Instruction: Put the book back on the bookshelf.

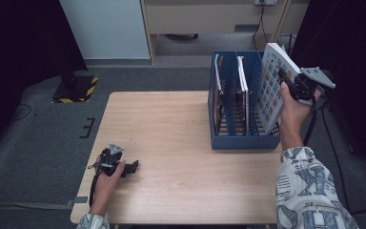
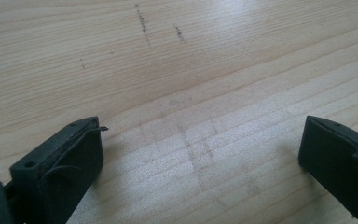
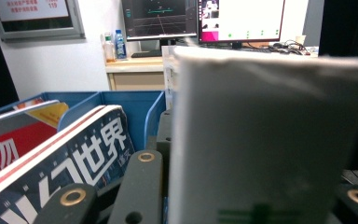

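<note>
Book point(image 1: 272, 86) with a patterned cover was clamped in the right gripper point(image 1: 286, 82), jaws closed on its upper edge, held tilted over the rightmost compartment of the blue file rack point(image 1: 240, 138). Its lower end sat down inside that compartment, top leaning out past the rack's right wall. In the right gripper view the book point(image 3: 270, 140) showed as a thick white block of pages between the jaws, blurred, so the exact contact spots were hard to make out; grip looked firm. Rack stood at the far right corner of the table point(image 1: 171, 143), its right side about at the table's right edge. Left compartment held a magazine point(image 1: 218, 93) standing upright, middle compartment another one point(image 1: 242, 86), also upright; the right gripper view showed a dark-blue cover with large white characters point(image 3: 70, 163) and a red one point(image 3: 9, 140) beside it. Right hand point(image 1: 293, 112) came up from the near right edge, patterned sleeve point(image 1: 310, 191) behind it.

Left gripper point(image 1: 132, 167) lay on the table near the near left corner, held by the left hand point(image 1: 108, 174), well apart from the rack. Its jaws stood wide apart with nothing between them, only bare wood with a few dark scuff marks point(image 2: 142, 21)
</note>
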Available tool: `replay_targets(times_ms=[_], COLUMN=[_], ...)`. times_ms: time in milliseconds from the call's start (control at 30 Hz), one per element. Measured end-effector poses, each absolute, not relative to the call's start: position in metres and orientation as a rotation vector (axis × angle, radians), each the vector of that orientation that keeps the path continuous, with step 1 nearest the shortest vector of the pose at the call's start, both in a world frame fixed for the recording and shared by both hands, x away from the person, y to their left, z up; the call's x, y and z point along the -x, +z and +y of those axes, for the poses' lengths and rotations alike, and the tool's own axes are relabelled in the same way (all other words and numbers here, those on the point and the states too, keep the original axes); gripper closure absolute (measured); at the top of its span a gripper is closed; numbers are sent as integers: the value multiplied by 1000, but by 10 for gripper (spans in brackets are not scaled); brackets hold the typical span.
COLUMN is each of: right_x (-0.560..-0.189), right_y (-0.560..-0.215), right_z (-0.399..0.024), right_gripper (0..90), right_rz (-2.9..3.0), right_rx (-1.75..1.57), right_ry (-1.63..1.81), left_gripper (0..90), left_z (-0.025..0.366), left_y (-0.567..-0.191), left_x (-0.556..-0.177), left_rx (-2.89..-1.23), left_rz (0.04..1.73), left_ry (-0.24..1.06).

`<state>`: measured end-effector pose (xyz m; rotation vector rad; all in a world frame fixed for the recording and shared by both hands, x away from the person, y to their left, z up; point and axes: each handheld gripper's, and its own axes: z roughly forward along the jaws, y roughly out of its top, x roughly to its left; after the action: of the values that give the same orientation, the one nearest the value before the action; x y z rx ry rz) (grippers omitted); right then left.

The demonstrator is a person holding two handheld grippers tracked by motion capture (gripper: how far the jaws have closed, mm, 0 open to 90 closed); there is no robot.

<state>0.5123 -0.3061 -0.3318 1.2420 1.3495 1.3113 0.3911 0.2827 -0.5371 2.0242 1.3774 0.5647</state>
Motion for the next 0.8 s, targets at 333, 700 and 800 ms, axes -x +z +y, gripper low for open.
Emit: replay_targets(times_ms=[333,700,800], right_x=[-518,-524,-523], right_y=[-353,-377,-381], right_z=[-300,-297,-298], right_gripper=[739,739,739], right_rz=[1389,1415,1419], right_rx=[-1228,-1256,-1257], right_ry=[1280,1261,1261], left_gripper=[0,0,0], left_z=[283,283,283], left_y=[-537,-537,-537], left_x=[-391,-391,-391], left_rx=[-2025,-2026,-2025], left_rz=[1377,1376,1377], left_ry=[567,567,567])
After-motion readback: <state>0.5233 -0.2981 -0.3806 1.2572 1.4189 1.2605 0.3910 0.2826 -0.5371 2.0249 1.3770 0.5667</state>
